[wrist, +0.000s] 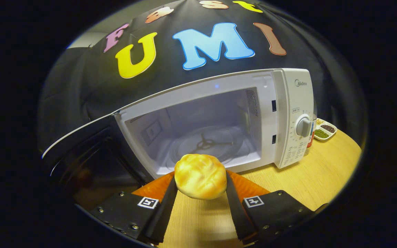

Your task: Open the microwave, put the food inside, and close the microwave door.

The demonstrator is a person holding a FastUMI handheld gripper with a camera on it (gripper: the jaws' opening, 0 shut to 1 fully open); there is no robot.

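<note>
Puffy glossy bun [200,176] between gripper [200,181] fingers

Sectioned dish [325,130] (seeds inside) on wooden table [319,179]

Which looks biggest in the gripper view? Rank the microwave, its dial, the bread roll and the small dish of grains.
1. microwave
2. bread roll, held between the tool fingers; nearness to the camera inflates it
3. and 4. dish of grains and dial: look alike, not ranked

A light wooden table [308,179] carries a white microwave [288,117], standing at its far side with the door [81,144] swung open to the left. To the microwave's right, farther back, sits a small divided dish [325,130] of seeds.
</note>
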